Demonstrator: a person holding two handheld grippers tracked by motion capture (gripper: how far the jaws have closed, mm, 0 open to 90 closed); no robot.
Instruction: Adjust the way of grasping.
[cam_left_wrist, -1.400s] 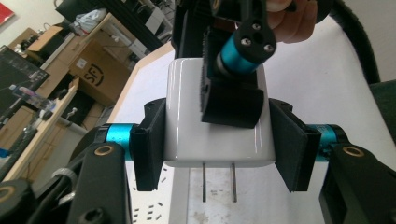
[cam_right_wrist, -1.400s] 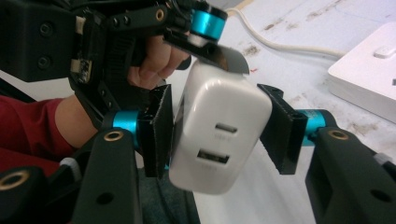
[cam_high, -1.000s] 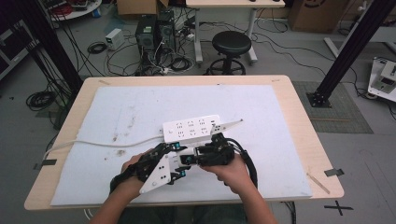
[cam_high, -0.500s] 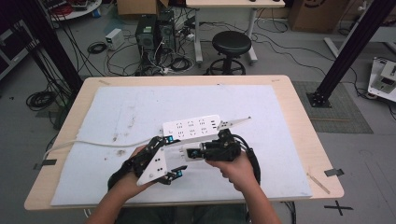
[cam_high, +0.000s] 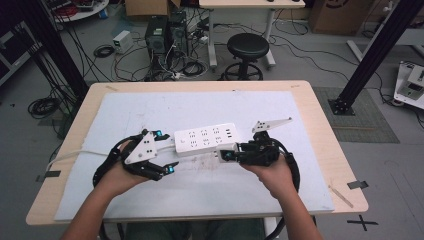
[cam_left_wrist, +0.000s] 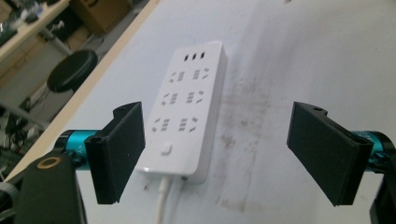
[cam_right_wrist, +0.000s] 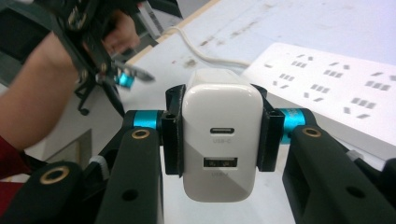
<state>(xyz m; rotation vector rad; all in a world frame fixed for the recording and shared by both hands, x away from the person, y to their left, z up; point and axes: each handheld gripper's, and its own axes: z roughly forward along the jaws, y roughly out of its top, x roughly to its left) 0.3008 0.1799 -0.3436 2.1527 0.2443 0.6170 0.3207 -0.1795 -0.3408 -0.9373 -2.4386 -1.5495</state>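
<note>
A white power strip (cam_high: 205, 140) lies flat on the white mat, its cord (cam_high: 75, 155) running off to the left. My left gripper (cam_high: 167, 151) sits at the strip's left end, open; its jaws have just been opening wider and grip nothing. In the left gripper view the power strip (cam_left_wrist: 184, 112) lies ahead between the wide jaws of the left gripper (cam_left_wrist: 219, 149). My right gripper (cam_high: 225, 156) hovers by the strip's front right corner, shut on a white USB charger (cam_right_wrist: 220, 135). The right gripper (cam_right_wrist: 219, 140) clamps the charger's sides, port face toward the camera.
The white mat (cam_high: 280, 115) covers most of the wooden table (cam_high: 327, 150). A black stool (cam_high: 248, 47) and computer cases stand on the floor beyond the far edge. The other hand and left gripper (cam_right_wrist: 116, 74) appear far off in the right gripper view.
The two grippers were close together in front of the strip and have drawn apart. The left one went left and opened. The right one went right with the charger.
</note>
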